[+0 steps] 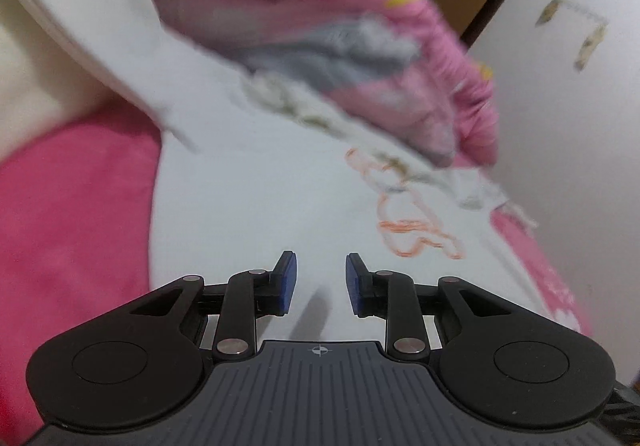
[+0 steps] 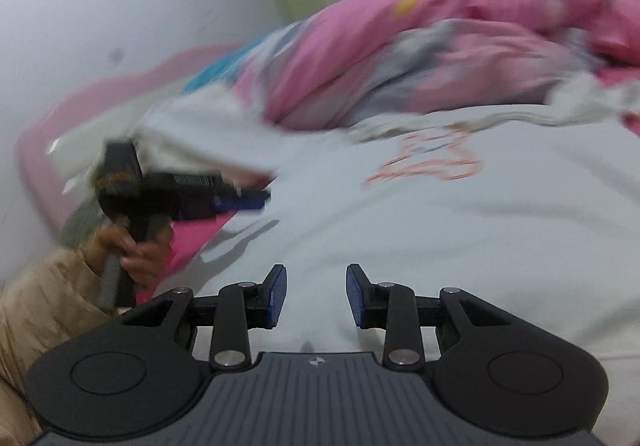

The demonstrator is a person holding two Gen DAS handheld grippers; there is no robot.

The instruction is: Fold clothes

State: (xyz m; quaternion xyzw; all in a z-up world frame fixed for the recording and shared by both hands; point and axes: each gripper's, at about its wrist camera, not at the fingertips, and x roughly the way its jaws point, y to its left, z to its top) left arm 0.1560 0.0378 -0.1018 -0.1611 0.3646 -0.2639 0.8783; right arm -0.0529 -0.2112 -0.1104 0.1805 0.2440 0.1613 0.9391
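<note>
The left gripper (image 1: 321,282) has its jaws partly open with nothing between them, only the white shirt (image 1: 248,206) lying flat ahead of and beneath them; seen from the right wrist, it (image 2: 256,202) hangs over the shirt's left edge, where the pink sheet (image 2: 200,238) shows. The risk here is a poor pinch: the cloth looks thin, soft and limp, so jaws closing on it could take one layer only, or drag the sheet up with it, and the fold would come out crooked. The right gripper (image 2: 316,296) is likewise partly open and empty, above the shirt's near part. The shirt (image 2: 400,246) is smooth, matte, broad, with an orange line drawing (image 2: 432,162) ahead and to the right of the jaws. Beyond it lies a rumpled pink quilt (image 2: 400,58) with grey patches, soft and bulky; its edge seems to touch the shirt's far side, so a lifted shirt could snag it. Blur makes finer texture hard to judge.
</note>
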